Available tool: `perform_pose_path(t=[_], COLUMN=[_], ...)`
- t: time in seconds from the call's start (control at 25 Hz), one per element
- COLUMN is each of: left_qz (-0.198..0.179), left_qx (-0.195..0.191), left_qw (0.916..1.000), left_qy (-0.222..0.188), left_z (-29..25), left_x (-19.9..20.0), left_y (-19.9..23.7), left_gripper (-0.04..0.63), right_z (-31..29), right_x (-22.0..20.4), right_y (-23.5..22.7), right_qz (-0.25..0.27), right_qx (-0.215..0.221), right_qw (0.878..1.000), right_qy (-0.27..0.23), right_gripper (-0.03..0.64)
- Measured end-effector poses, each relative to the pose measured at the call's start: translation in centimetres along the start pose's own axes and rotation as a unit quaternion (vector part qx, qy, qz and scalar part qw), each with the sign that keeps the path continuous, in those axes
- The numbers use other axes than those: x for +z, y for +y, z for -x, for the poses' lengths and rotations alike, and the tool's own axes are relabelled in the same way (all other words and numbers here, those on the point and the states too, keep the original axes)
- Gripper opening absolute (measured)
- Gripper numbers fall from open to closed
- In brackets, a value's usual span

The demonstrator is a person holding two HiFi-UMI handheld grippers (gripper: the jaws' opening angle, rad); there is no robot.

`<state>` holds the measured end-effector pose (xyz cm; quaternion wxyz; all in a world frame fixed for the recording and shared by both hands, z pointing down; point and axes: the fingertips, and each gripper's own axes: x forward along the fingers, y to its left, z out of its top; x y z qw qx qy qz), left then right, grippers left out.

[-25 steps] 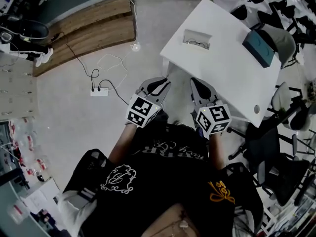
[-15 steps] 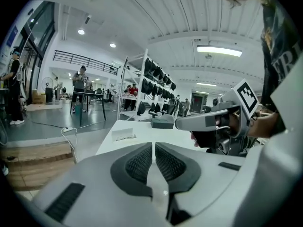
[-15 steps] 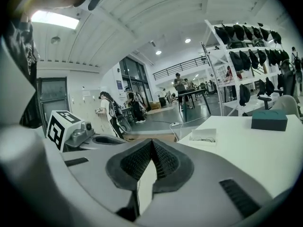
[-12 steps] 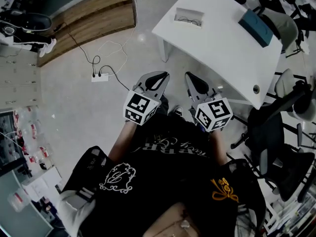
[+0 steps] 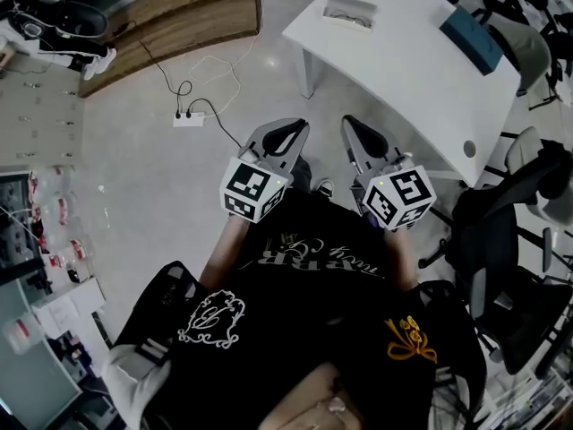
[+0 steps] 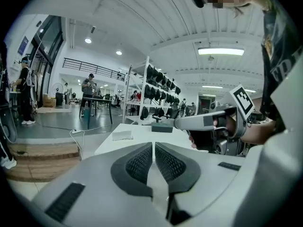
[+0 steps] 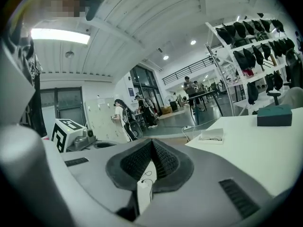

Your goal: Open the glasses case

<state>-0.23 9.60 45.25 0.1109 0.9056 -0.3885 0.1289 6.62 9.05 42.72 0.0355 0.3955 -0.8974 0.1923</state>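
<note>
Teal glasses case [image 5: 470, 39], closed, lies on the white table [image 5: 403, 79] towards its far side, well apart from both grippers. Left gripper [image 5: 295, 129] and right gripper [image 5: 351, 125] are held side by side short of the table. Each has its jaws pressed together with nothing between them.

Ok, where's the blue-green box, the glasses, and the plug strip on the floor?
teal box [image 5: 472, 41]: head view, on the middle of its top face.
glasses [image 5: 351, 17]: head view, on the frame's middle.
power strip [image 5: 189, 119]: head view, on its white body.
</note>
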Motion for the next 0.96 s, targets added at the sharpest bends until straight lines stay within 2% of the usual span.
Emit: perform_pose_path(t=[0.44,0.96], left_qz=[-0.013,-0.013], left_qx=[0.001,0.005], left_qw=[0.9996,0.9994], left_qy=[-0.026,-0.031], left_z=[1.1,1.4], left_x=[1.2,1.4], left_y=[-3.1,-3.6], left_gripper=[0.034,0.034], right_z=[2.1,2.5], right_x=[-0.1,-0.2], right_y=[1.7,2.0], right_qz=[0.024,0.020], right_qx=[0.019,0.026], right_qw=[1.000,0.999], right_qy=[0.006,0.005], right_gripper=[0.012,0.012])
